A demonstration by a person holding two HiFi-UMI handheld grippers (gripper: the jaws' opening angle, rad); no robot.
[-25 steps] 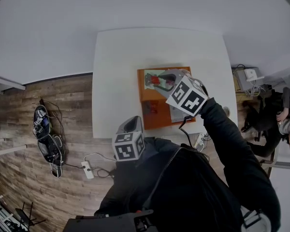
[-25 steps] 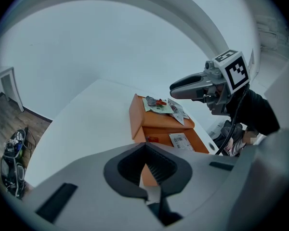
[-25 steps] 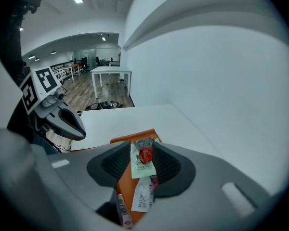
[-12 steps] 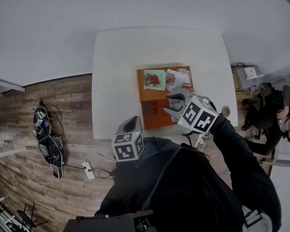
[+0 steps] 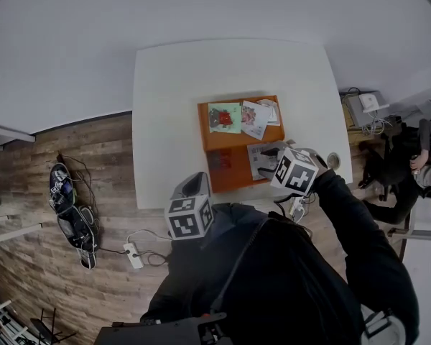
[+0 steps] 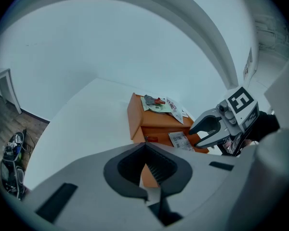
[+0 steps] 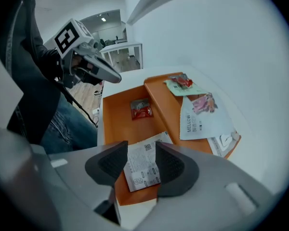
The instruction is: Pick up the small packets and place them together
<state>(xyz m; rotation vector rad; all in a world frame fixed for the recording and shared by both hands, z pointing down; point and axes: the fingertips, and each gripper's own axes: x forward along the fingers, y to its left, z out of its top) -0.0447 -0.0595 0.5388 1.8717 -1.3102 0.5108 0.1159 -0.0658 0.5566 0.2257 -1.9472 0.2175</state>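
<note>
An orange stepped tray [image 5: 214,141] sits on the white table [image 5: 165,113]. Its upper step holds a green packet [image 5: 224,117], a pink-and-white packet [image 7: 200,119] and another white one [image 7: 225,141]. The lower step holds a small red packet [image 7: 141,108] and a white printed packet [image 7: 143,172]. My right gripper [image 7: 141,150] hangs over that white packet. Its jaws have just been opening and straddle the packet, which lies flat, with the pads off it. My left gripper [image 6: 151,177] hovers near the table's front edge, shut and empty.
The tray's lower step runs close to the table's near edge. A power strip [image 5: 131,252] with cables and dark shoes [image 5: 68,207] lie on the wooden floor at left. A person [image 5: 416,164] sits beside a small cluttered stand [image 5: 366,110] at right.
My right gripper has come down from over the upper step's packets to the white packet on the lower step. The left gripper has stayed put.
</note>
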